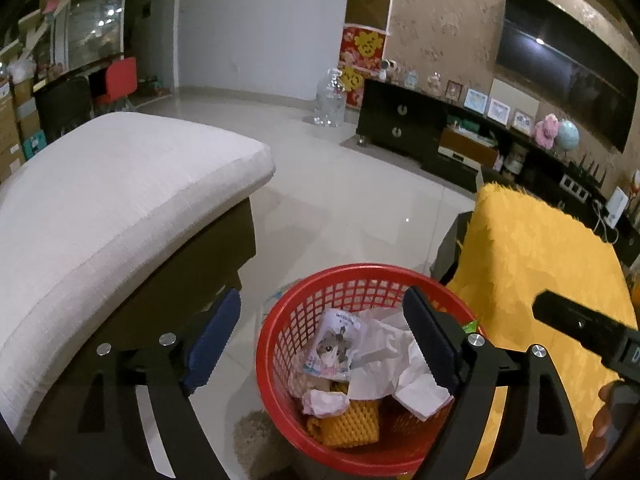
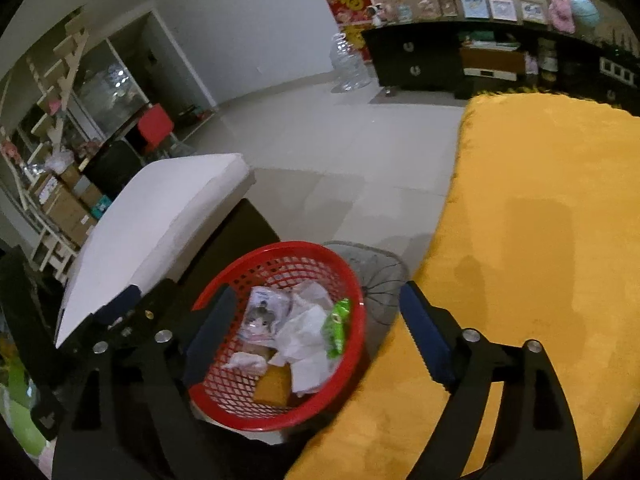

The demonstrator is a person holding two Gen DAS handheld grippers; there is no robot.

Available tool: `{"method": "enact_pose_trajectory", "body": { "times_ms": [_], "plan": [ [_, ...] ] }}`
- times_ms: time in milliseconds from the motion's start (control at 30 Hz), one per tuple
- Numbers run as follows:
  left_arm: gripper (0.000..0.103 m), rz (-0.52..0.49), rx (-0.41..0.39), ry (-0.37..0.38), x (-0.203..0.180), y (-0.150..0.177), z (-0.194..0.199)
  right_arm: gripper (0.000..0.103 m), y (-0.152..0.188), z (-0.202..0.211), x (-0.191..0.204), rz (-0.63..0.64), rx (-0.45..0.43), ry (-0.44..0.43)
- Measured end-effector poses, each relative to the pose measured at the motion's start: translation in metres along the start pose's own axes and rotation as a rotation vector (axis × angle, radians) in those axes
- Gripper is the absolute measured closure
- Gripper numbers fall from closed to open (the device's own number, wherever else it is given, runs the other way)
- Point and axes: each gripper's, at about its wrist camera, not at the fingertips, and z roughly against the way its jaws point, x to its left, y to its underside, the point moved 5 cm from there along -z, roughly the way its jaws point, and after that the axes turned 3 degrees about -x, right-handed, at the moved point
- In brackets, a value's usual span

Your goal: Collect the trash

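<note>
Presently the red basket (image 1: 340, 452) stands on the floor beside the yellow-covered surface (image 2: 540, 240), holding paper and wrappers; left gripper (image 1: 320, 344) and right gripper (image 2: 316, 340) hover with fingers apart, empty; risk: a descending finger clips the rim and tips it.

1. Both views are dim and warm, indoor artificial light – colours look muddy and fine grain shows in the dark areas.
2. A ceiling lamp glares off the dark television (image 1: 568, 64), far ahead and to the right of the left gripper (image 1: 324, 344).
3. A small bright glint sits on the glossy floor tiles (image 1: 407, 220) ahead of those fingers.
4. Soft shadows fall on the yellow cover (image 2: 540, 240), just beyond the right gripper (image 2: 316, 336).
5. Strong fisheye bending curves walls and furniture; the corners go black.
6. The near finger pads (image 1: 430, 344) are slightly soft, and the far shelving is blurred – detail is lost there.
</note>
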Motion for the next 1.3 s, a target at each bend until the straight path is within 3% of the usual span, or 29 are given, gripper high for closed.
{"method": "enact_pose_trajectory", "body": {
  "times_ms": [133,433,800,1300],
  "plan": [
    [0.021,-0.019,-0.044,-0.012,-0.003,-0.003,0.007,0.012,0.008,0.01,-0.006,0.028,-0.031,0.035],
    [0.018,-0.062,-0.076,-0.01,-0.014,0.002,0.022,0.007,0.031,0.029,-0.013,0.111,-0.058,0.104],
    [0.013,-0.048,-0.08,-0.011,-0.015,0.013,0.053,0.007,0.045,0.065,0.005,0.188,-0.158,0.106],
    [0.009,-0.106,-0.155,-0.03,-0.027,0.02,0.115,0.007,0.063,0.101,0.013,0.218,-0.216,0.156]
  ]
}}
